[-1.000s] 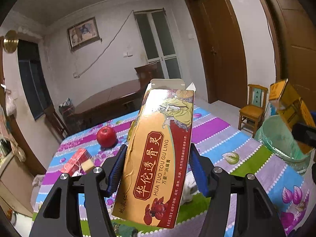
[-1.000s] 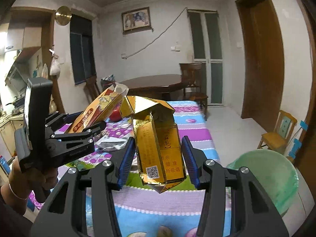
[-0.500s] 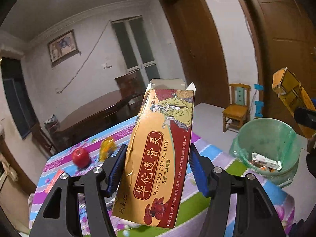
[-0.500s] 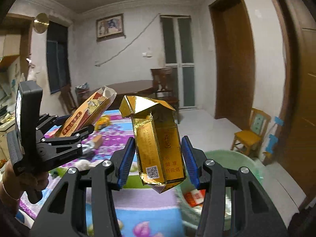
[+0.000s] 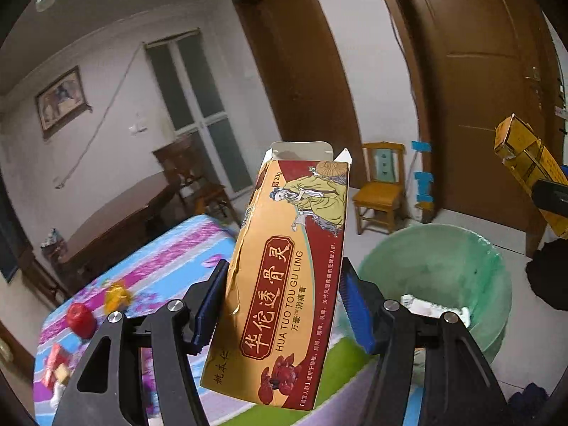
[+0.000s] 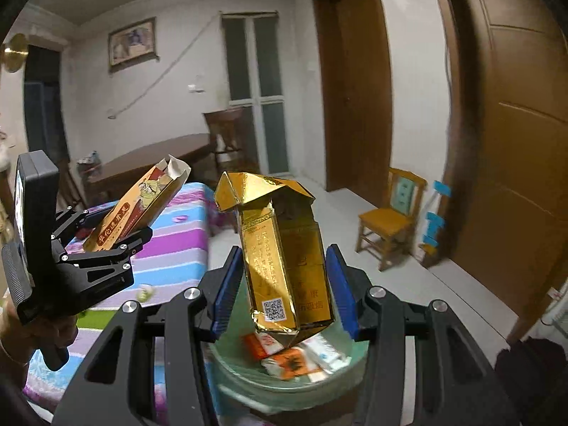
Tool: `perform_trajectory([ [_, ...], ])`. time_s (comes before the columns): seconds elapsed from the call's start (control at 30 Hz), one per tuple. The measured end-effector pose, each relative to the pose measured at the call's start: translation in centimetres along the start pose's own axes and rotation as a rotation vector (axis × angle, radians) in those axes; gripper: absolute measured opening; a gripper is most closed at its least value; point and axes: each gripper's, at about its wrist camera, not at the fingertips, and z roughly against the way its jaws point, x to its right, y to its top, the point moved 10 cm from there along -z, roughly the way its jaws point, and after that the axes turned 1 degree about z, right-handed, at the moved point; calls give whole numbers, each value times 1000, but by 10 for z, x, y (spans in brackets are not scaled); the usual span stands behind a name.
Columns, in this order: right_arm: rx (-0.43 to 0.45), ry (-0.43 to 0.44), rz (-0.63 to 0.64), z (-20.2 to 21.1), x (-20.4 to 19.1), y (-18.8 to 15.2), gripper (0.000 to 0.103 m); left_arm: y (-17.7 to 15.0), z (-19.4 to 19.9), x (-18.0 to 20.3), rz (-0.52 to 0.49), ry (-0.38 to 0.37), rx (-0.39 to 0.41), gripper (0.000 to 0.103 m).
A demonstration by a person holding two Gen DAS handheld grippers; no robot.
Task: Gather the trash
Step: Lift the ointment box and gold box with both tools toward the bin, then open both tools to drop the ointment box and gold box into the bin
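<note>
Left wrist view: the table (image 5: 170, 248) had slid away to the left and the bin (image 5: 461, 266) had come up just ahead to the right, so a drop looked close. The left gripper (image 5: 280, 305) clamped the ointment box (image 5: 284, 284), part-open.

Right wrist view: the bin (image 6: 248, 390) now lay directly below. The right gripper (image 6: 284, 291) pinched the gold carton (image 6: 284, 266) over it.
</note>
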Motion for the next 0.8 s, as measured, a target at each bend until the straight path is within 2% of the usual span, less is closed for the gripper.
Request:
perform_trajectory([
  [0.17,-48,-42,-40,-6,24,-6,47,11,-29,41,-32,-73,-28,62],
  [0.37,-114,-55,-93,-19,48,-16,47,14,-58,82,-72,-172,-94,62],
  [0.57,-155,-43,-122,-28,52,-25,47,6,-74,96,-84,-194,-131,62],
  [0.8,-187,-16,-153,-38,51,-28,47,-13,-75,102,-96,-217,-161,62],
])
